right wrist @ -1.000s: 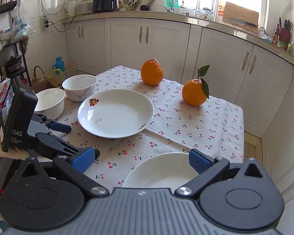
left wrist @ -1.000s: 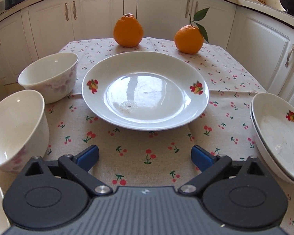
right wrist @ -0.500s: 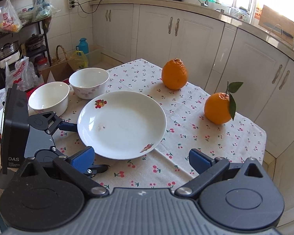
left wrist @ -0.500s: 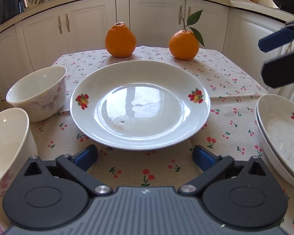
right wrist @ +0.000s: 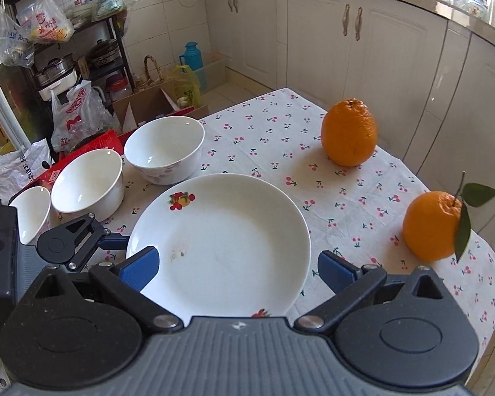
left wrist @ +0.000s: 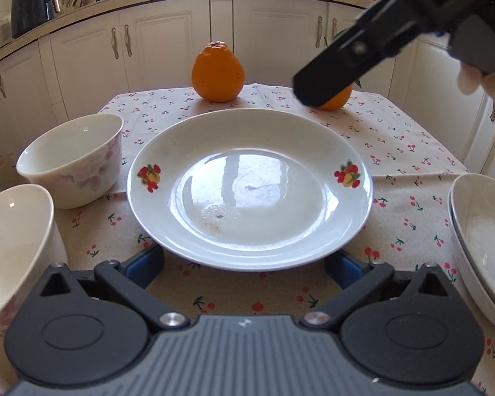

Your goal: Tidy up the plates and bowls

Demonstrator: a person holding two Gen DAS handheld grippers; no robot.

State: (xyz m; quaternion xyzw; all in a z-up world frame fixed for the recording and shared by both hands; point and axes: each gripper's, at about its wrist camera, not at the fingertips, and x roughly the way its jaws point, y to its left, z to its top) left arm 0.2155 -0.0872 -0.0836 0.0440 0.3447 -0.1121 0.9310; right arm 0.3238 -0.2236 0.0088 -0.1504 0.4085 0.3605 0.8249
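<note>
A white plate with fruit decals [left wrist: 247, 191] lies in the middle of the cherry-print tablecloth. My left gripper [left wrist: 244, 269] is open at its near rim, with a blue pad on either side and neither pressing. My right gripper [right wrist: 239, 269] hovers open over the same plate [right wrist: 221, 247], nothing between its jaws. One of the right gripper's fingers [left wrist: 340, 72] shows at the upper right of the left wrist view. Two white bowls [left wrist: 72, 161] [left wrist: 13, 247] stand left of the plate. Two stacked plates [left wrist: 481, 241] sit at the right.
Two oranges [right wrist: 349, 132] [right wrist: 432, 227] stand at the far side of the table. A third bowl [right wrist: 29, 211] sits at the near left corner, behind the left gripper's body [right wrist: 82, 244]. Cabinets ring the table; bags, boxes and a rack crowd the floor at left.
My right gripper has swung left, from above the stacked plates to above the middle plate. My left gripper has crept up to the plate's near rim and its jaws have widened a little.
</note>
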